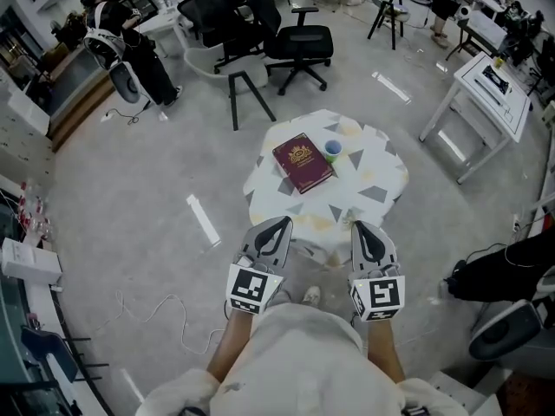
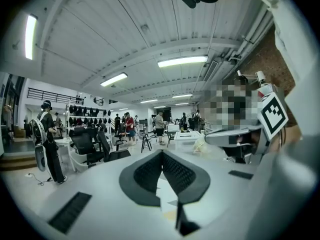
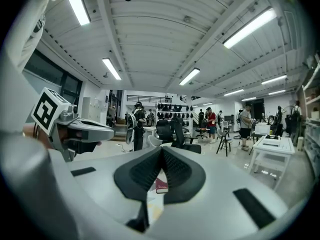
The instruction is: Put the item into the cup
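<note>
Left gripper and right gripper both closed, empty; small cup, seemingly blue-green, beside a maroon book

book cover: showed a gold emblem; its lettering was too small to read
marker cubes: bore black-and-white square codes, no letters
elsewhere: no text was legible

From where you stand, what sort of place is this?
Most likely a big open-plan office or lab workspace. Black office chairs and white desks stand spread over a wide grey floor, and long strip lights run across a high ceiling.
</note>
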{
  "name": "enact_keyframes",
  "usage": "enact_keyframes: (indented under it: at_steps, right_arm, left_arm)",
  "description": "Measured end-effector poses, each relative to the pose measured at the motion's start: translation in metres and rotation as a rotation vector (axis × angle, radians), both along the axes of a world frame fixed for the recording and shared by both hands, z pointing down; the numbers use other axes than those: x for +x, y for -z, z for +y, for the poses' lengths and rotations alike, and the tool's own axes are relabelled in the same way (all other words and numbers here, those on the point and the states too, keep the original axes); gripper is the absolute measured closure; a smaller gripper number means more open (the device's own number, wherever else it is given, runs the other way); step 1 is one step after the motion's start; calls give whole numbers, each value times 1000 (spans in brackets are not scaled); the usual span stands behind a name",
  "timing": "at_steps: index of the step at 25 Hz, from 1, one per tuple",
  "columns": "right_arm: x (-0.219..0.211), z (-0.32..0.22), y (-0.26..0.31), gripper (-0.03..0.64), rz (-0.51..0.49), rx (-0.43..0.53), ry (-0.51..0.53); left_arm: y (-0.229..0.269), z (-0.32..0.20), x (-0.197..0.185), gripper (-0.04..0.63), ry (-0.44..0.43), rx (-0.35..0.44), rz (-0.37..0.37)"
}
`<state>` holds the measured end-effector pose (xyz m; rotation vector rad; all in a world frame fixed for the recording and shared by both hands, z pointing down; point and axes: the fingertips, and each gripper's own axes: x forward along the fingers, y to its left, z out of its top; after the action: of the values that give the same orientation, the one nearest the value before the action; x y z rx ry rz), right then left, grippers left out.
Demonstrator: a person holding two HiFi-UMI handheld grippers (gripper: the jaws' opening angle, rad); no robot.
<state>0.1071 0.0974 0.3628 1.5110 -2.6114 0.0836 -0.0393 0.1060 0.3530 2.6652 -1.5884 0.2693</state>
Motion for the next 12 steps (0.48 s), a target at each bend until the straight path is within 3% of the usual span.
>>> enact_keyframes:
  at_steps: [12]
  right_arm:
    - [13, -27, -1, 612, -32, 8, -24]
  left_arm:
    - [-1, -29, 16, 583, -28, 10, 2]
